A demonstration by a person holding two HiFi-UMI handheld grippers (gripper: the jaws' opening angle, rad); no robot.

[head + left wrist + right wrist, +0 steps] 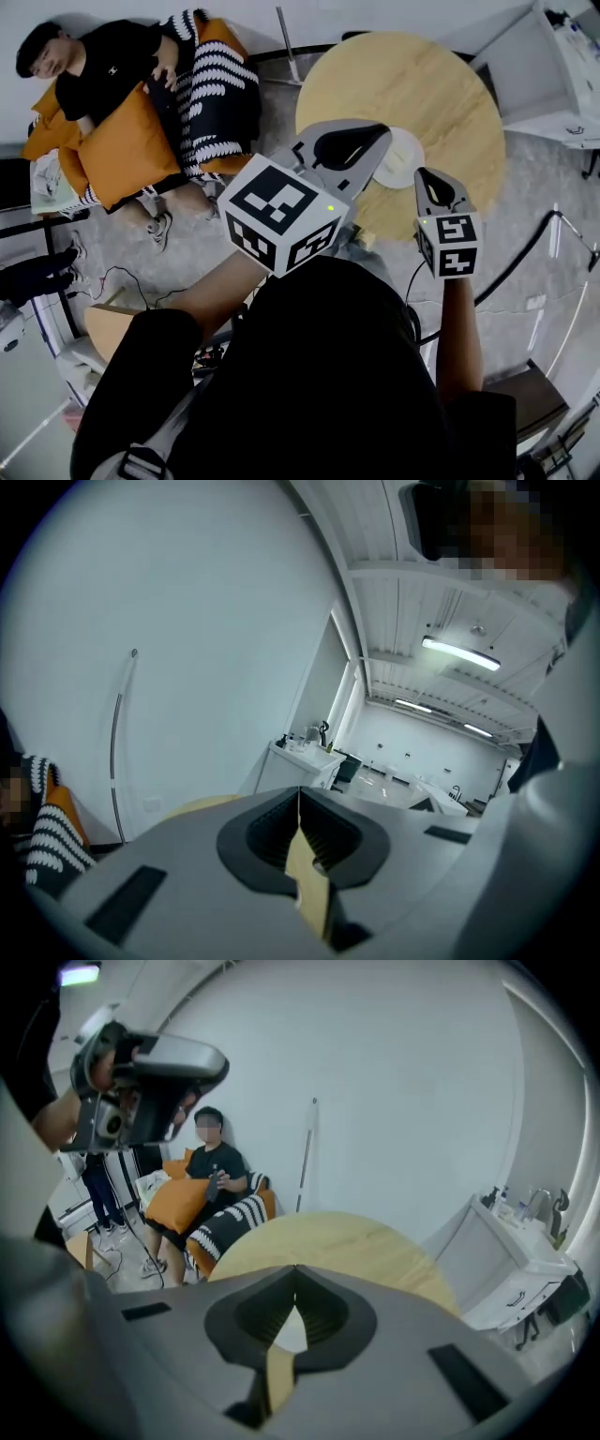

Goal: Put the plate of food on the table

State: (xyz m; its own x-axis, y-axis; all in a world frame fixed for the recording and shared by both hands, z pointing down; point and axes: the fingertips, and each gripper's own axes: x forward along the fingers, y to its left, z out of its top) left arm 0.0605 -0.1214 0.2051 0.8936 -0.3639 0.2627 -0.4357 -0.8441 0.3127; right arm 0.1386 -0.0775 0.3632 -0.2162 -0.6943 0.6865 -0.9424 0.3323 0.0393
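A white plate (401, 157) lies on the round wooden table (422, 84), near its front edge. My left gripper (373, 139) hovers above the table's near-left edge, just left of the plate, jaws shut and empty. My right gripper (429, 180) hangs just in front of the plate, apart from it, also shut with nothing in it. In the left gripper view the left gripper (300, 794) points nearly level at the wall, with a sliver of table (202, 805) below. In the right gripper view the right gripper (295, 1271) looks down over the table (328, 1237); a white patch (288, 1328) shows behind its jaws.
A person (112, 75) sits on a sofa with orange cushions (131, 150) left of the table. A white cabinet (553, 75) stands at the back right. Cables (525, 253) run over the floor on both sides of me.
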